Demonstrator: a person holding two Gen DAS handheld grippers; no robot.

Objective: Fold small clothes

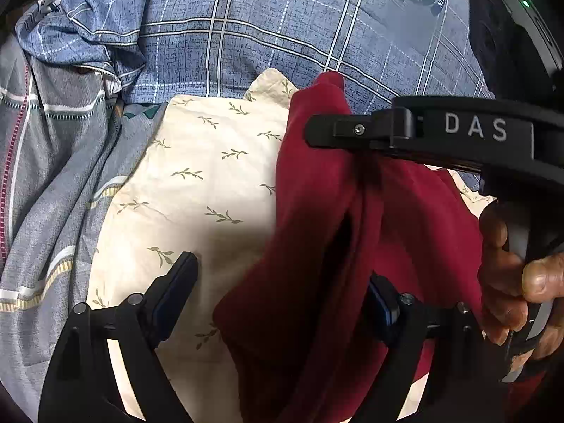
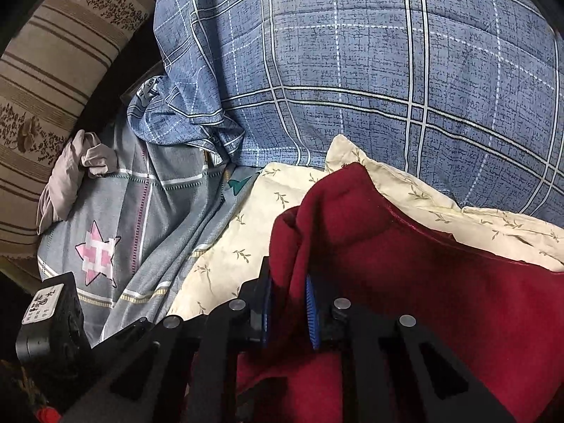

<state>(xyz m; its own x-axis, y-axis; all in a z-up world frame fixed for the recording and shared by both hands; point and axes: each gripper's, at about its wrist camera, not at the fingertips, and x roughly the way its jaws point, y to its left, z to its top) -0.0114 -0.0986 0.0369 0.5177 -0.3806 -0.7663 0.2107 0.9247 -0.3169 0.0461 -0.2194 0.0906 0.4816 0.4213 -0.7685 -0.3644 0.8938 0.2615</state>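
A dark red garment [image 1: 317, 211] is lifted off a cream leaf-print cloth [image 1: 197, 176]. In the left wrist view my right gripper [image 1: 317, 130] reaches in from the right, pinching a gather of the red fabric, which hangs down from it. In its own view the right gripper [image 2: 289, 299] has both blue pads pressed on a fold of the red garment [image 2: 405, 264]. My left gripper [image 1: 278, 275] stands wide open below. The hanging red cloth drapes across its right finger, and its left finger [image 1: 176, 282] is bare over the cream cloth.
Blue plaid bedding [image 2: 352, 70] fills the back. A grey striped sheet with a pink star [image 2: 105, 239] lies at left, a crumpled beige cloth [image 2: 67, 176] on it. A striped floral cushion [image 2: 42, 70] sits far left. A person's hand [image 1: 511, 275] holds the right gripper's handle.
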